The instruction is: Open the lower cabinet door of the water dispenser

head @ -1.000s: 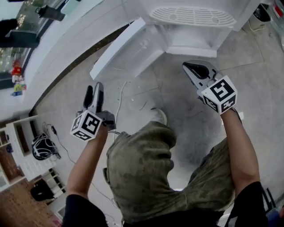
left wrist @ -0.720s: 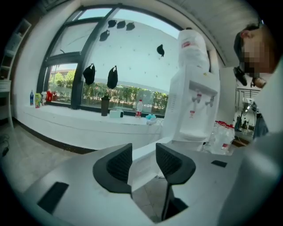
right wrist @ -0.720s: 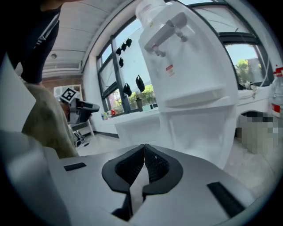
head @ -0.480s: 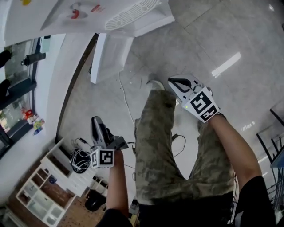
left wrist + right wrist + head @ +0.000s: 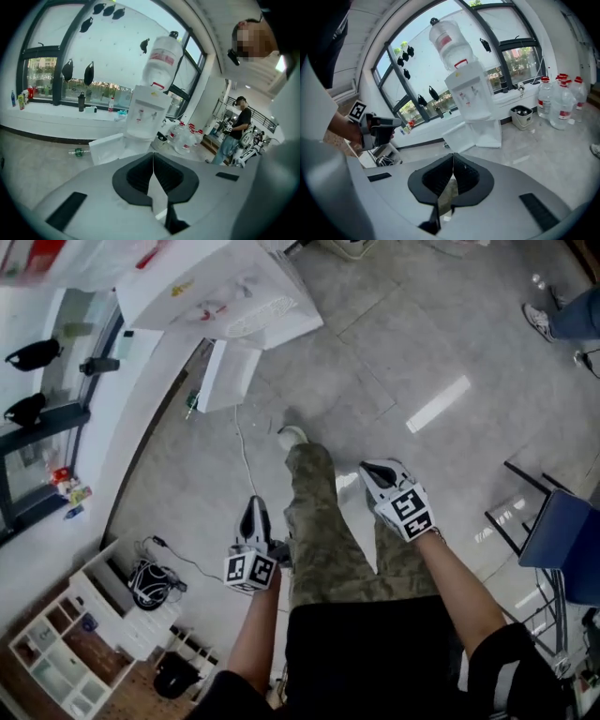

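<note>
Best keep the left gripper point(image 5: 253, 510) and right gripper point(image 5: 378, 472) (both clenched, empty) clear of the open lower cabinet door point(image 5: 228, 377) ahead.

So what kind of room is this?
Probably an office or lab corner: a white water dispenser with a big clear bottle on top, spare clear water jugs on the grey tiled floor, and tall dark-framed windows.
</note>
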Motion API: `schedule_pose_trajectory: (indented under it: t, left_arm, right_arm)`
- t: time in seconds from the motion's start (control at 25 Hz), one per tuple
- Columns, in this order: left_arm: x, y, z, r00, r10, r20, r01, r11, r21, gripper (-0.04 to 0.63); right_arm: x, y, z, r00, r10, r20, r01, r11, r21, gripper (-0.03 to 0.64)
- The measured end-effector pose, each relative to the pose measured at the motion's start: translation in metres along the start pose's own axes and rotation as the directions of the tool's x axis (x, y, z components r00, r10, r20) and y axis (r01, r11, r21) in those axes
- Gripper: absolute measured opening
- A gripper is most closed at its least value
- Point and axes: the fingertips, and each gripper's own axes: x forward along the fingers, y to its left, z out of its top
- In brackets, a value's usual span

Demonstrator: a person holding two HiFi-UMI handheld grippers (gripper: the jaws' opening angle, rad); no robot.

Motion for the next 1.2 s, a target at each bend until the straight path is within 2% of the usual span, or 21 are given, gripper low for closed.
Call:
schedule_pose_trajectory:
  t: [0.08,0.16,0.32,0.48,0.68,0.92,1.08,1.2]
  left_arm:
    - [-0.040,-0.037,-0.001,0.999,-0.003,-0.034,0.003,1.000,-0.002,0.006]
    - [-0.062,-0.070,0.014,0.999,-0.009,-0.030,0.008,1.000,-0.007,0.006]
    - [-0.094,-0.119,0.054,0.999,-0.031,0.018,0.031,1.000,0.004,0.006]
    - [-0.136,-0.151,0.087,0.998,-0.051,0.040,0.049,0.997,0.061,0.005]
    - [-0.205,-0.157,0.115,0.985,-0.094,0.147,0.073,0.987,0.141,0.005]
    - [-0.299,-0.139,0.141,0.953,-0.097,0.287,0.043,0.981,0.190,0.005]
    - [-0.369,-0.132,0.158,0.937,-0.116,0.331,0.054,0.980,0.189,0.005]
    - [-0.397,-0.136,0.154,0.928,-0.135,0.348,0.079,0.982,0.171,0.005]
  right_arm:
    - [-0.053,0.016,0.001,1.000,-0.016,0.003,0.016,0.998,0.065,0.000]
    - [-0.096,0.019,0.023,0.999,-0.036,0.024,0.034,0.994,0.102,0.000]
    - [-0.168,0.028,0.084,0.994,-0.062,0.086,0.060,0.998,0.022,0.000]
    - [-0.229,0.057,0.122,0.987,-0.066,0.147,0.075,0.996,-0.056,0.000]
    - [-0.276,0.116,0.151,0.961,-0.095,0.259,0.133,0.982,-0.133,0.000]
    - [-0.327,0.214,0.157,0.923,-0.125,0.363,0.205,0.960,-0.191,0.000]
    - [-0.356,0.283,0.165,0.917,-0.122,0.381,0.222,0.947,-0.232,0.000]
    - [-0.372,0.307,0.169,0.908,-0.117,0.403,0.235,0.937,-0.258,0.000]
